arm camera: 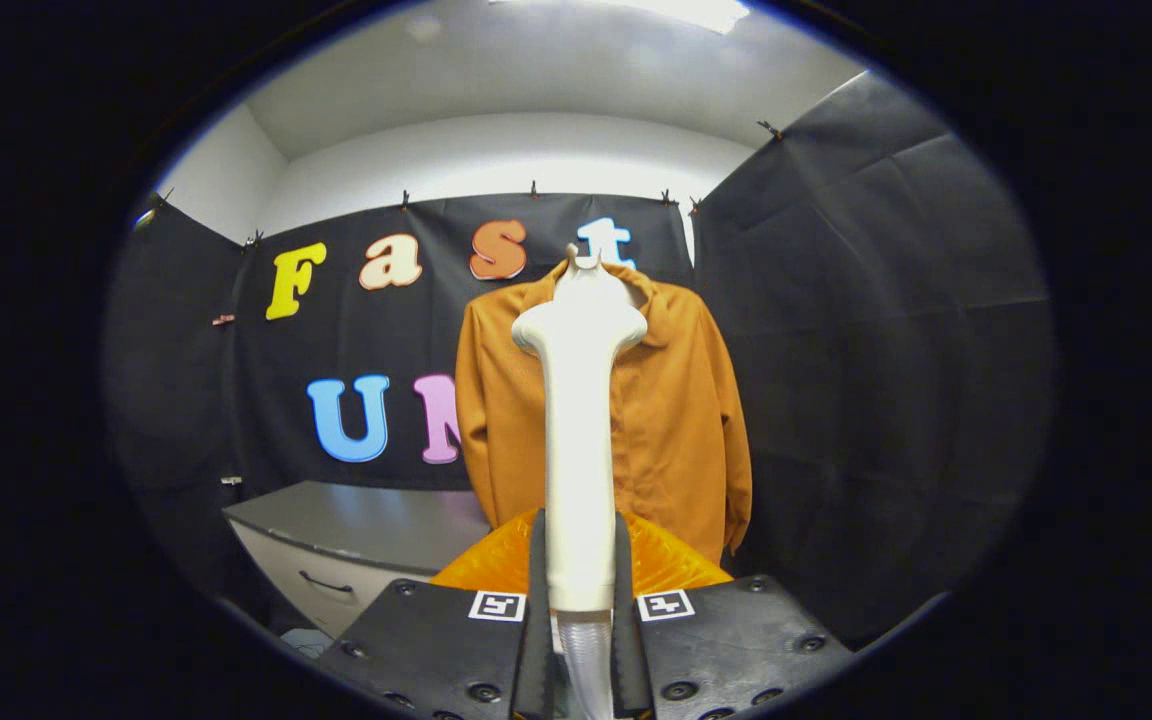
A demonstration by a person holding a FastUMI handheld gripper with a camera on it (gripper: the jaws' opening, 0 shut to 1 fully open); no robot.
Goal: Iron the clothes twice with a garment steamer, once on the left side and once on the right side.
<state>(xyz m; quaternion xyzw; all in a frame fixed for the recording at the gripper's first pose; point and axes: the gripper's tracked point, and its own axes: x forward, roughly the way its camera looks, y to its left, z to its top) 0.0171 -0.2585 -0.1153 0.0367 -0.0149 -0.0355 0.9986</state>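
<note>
Gripper (579,640): jaws pinching the white steamer wand (578,420) low on its handle, one finger on each side; clear ribbed hose (586,660) exits below between them. Wand stands upright, head at the top, just ahead of the jaws.

Handling, judged: rigid smooth plastic, probably light but top-heavy; the hose may drag. A low handle grip looks right; watch for twist.

Orange translucent steamer base (671,560) sits just beyond the fingers.

Far: brown shirt (676,420) hanging against the booth wall, directly behind the wand; soft, will sway under contact.

Left: grey worktop (366,520) with drawer beneath, clear of the path.
</note>
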